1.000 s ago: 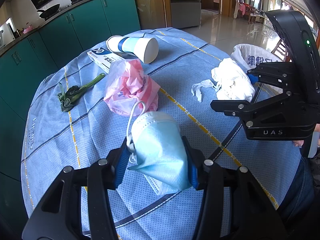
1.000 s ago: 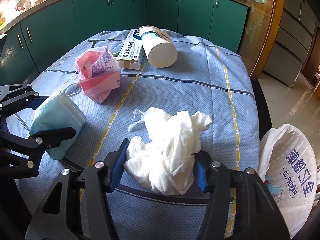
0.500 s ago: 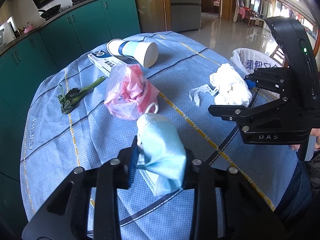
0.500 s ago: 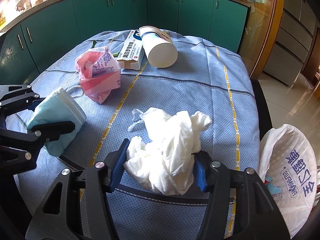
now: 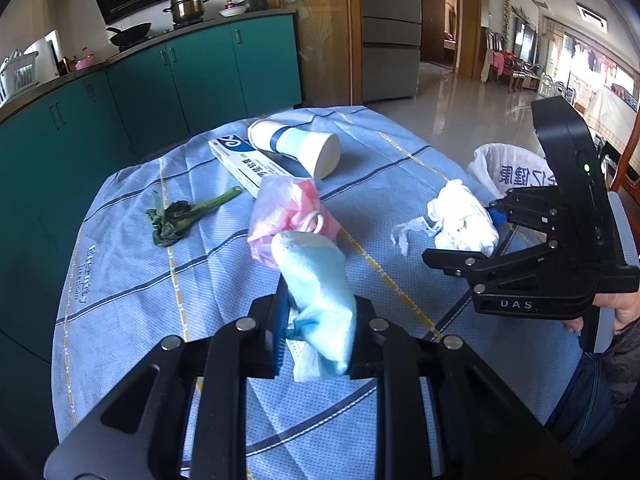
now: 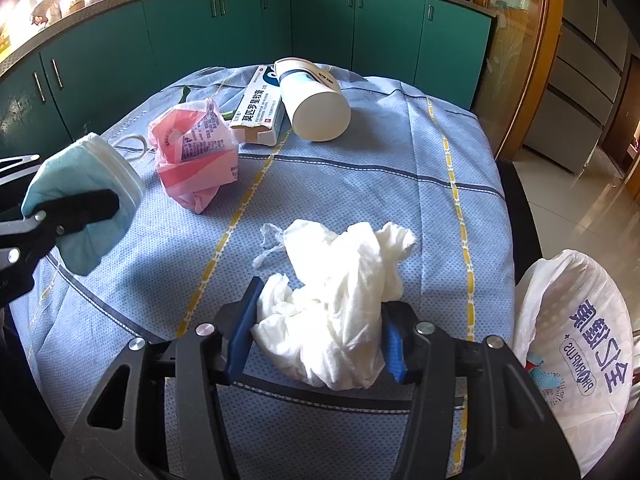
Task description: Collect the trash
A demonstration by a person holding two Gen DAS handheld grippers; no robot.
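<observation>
My left gripper [image 5: 318, 336] is shut on a light blue face mask [image 5: 316, 288] and holds it above the blue tablecloth; the mask also shows at the left of the right wrist view [image 6: 80, 208]. My right gripper [image 6: 316, 340] is shut on a crumpled white tissue wad [image 6: 340, 304], which also shows in the left wrist view [image 5: 460, 220]. A white trash bag [image 6: 572, 328] with blue print hangs open at the table's right edge. On the table lie a pink plastic bag [image 6: 192, 152], a white medicine box [image 6: 258, 108], a toppled paper cup [image 6: 312, 100] and a green vegetable stalk [image 5: 180, 216].
The round table's cloth [image 6: 400, 184] drops off at its edges. Teal kitchen cabinets [image 6: 200, 32] run behind the table. A tiled floor [image 5: 460, 108] opens to the right, past the trash bag.
My left gripper has closed tighter on the mask and lifted it up off the cloth. My right gripper and the tissue have stayed in place.
</observation>
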